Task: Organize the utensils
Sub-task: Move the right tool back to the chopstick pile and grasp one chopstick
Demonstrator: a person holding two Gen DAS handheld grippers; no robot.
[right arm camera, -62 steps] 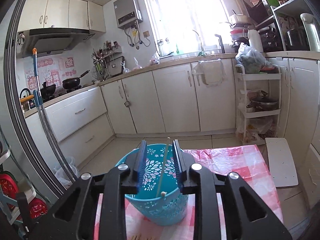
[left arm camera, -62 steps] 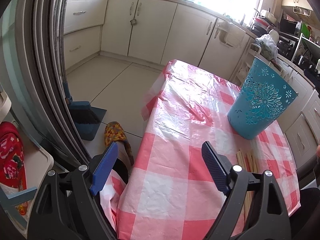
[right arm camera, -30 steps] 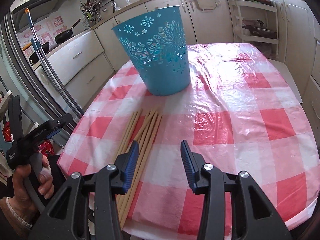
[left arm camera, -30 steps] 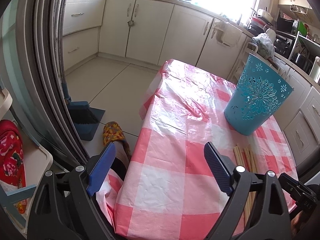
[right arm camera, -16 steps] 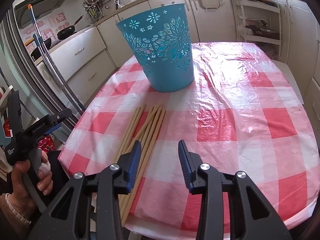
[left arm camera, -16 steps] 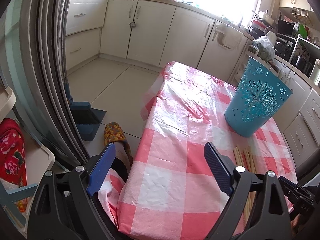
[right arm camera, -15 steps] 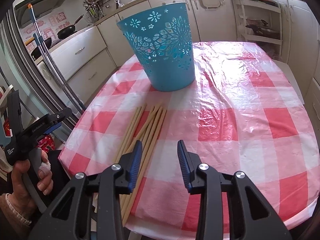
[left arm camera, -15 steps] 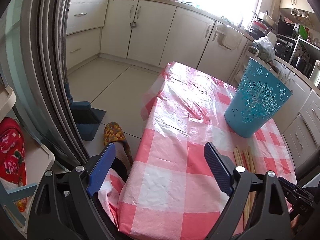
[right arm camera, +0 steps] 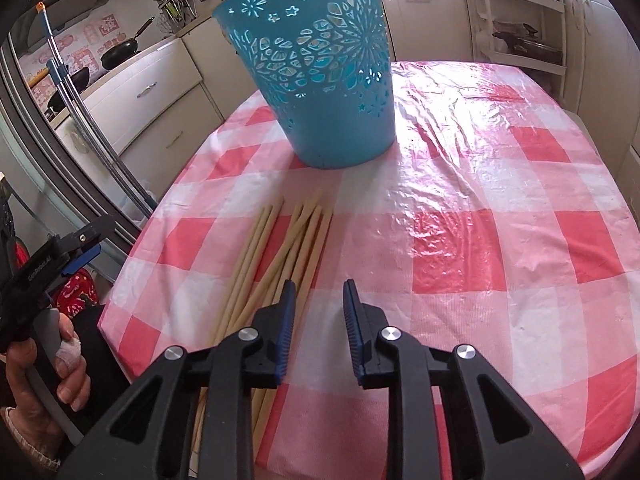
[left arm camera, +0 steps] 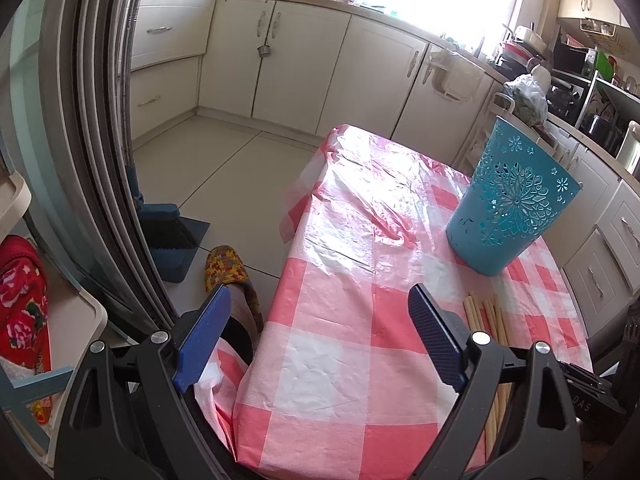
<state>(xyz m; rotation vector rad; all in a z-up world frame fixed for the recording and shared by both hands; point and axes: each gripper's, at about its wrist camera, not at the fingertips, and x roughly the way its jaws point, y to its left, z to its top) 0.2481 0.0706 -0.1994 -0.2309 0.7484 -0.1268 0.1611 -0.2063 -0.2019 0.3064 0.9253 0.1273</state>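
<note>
Closest in, the right claw hangs low over the near edge of the desk, tilted down at the checked cloth. Its jaws have just been closing but stand apart with nothing between them; the rightmost of the wooden sticks lies just beside its left pad, not inside the gap. The sticks lie loose in a fan on the cloth, their far tips pointing at the blue basket, which stands upright a little beyond them. Off to the side, the left claw is released, spread wide and grasping nothing, held over the desk's corner.

I'd say the step in hand is picking up another stick. The next move calls for sliding the right claw leftward so one stick sits between the pads, then clenching and carrying it to the basket.
</note>
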